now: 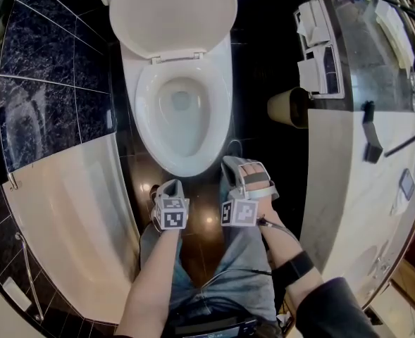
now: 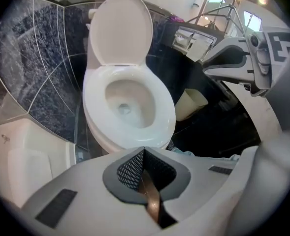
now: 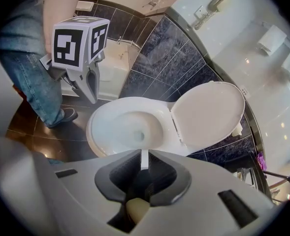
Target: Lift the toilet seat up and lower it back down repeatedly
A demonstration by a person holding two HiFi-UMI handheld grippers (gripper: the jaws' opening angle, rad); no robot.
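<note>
While the toilet lid [image 1: 172,13] stands raised, the left gripper [image 1: 170,184] is closed on nothing, the right gripper [image 1: 233,163] a slit apart, empty; their marker cubes [image 1: 173,215] show black squares.

The toilet [image 1: 182,118] is finished in plain white. To its left, the wall tiles [image 1: 45,69] are veined blue-black and lined with pale grout. The floor [image 1: 200,210] in front of it is glossy dark brown. Black-and-white square markers are carried on the pale grey left gripper [image 1: 166,186] and right gripper [image 1: 237,162]. A tan bin [image 1: 288,106] is seen to the toilet's right.
</note>
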